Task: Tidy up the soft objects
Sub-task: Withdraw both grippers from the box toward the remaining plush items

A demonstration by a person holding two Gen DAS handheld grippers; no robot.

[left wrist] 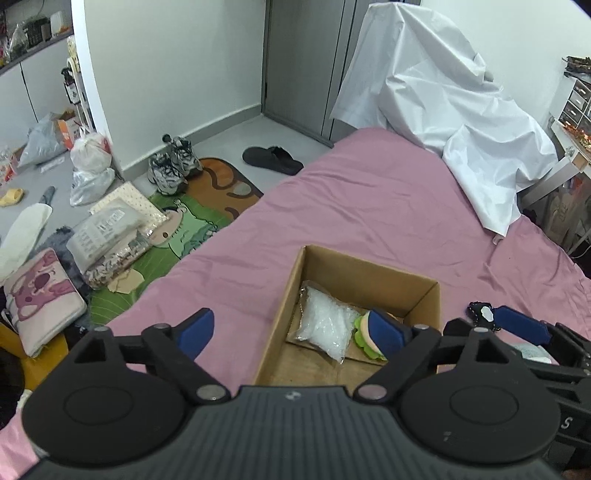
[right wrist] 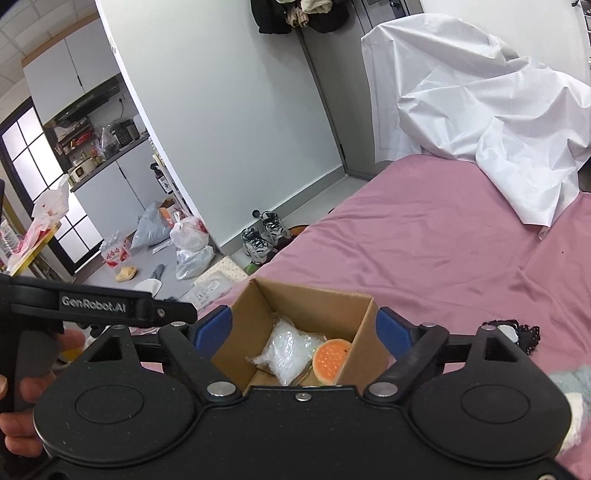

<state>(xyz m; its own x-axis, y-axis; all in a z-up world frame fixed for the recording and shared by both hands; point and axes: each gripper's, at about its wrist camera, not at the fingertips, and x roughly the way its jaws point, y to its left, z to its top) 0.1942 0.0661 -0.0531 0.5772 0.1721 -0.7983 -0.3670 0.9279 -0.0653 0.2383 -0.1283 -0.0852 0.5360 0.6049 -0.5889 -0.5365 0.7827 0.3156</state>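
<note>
Cardboard box (right wrist: pixel 303 314) on pink bed holds clear bag (right wrist: pixel 286 350) & burger toy (right wrist: pixel 328 356); black lace item (right wrist: pixel 517 332) just right of box not yet packed; left gripper (left wrist: pixel 295 332) & right gripper (right wrist: pixel 304 328) both spread apart, empty.

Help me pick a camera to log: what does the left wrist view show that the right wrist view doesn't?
Only the left wrist view shows the black slipper, the green cartoon mat and the pink cushion on the floor. Only the right wrist view shows the hanging clothes and the kitchen counter. Both show the cardboard box holding a clear plastic bag and burger toy, the pink bed sheet, white cover and sneakers.
</note>
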